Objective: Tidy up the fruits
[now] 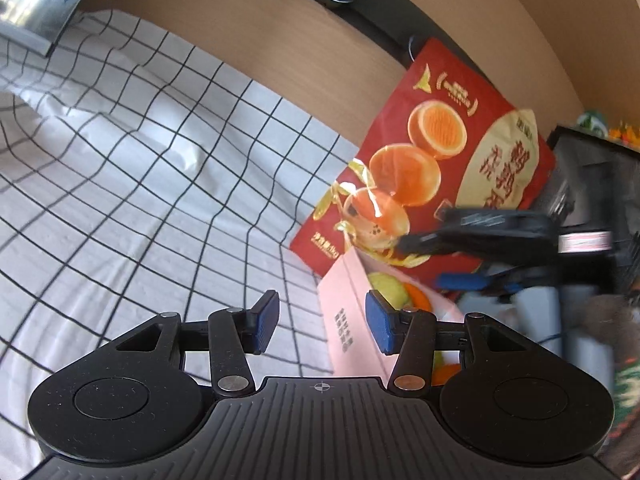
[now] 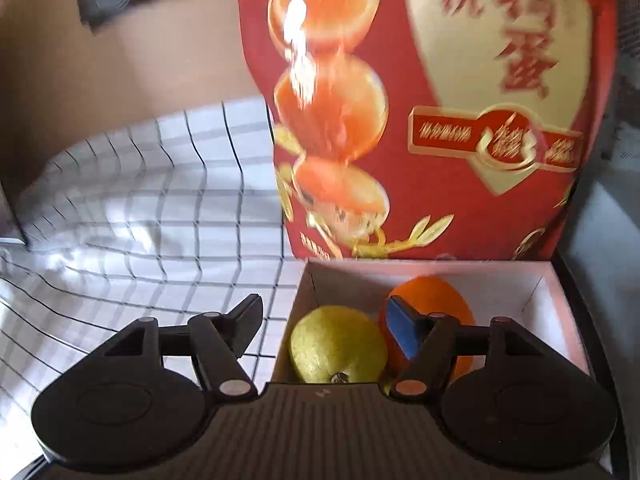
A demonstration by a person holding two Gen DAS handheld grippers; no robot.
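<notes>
The right gripper (image 2: 326,326) hung wide open and empty over the pear (image 2: 338,346) and orange (image 2: 434,300) in the pink box (image 2: 560,320) (left gripper (image 1: 322,322) likewise open, idle), best lowered squarely astride the pear.

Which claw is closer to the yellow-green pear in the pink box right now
The right claw. It hangs open just above the pear, straddling the pink box. The left claw sits open outside the box's near wall.
</notes>
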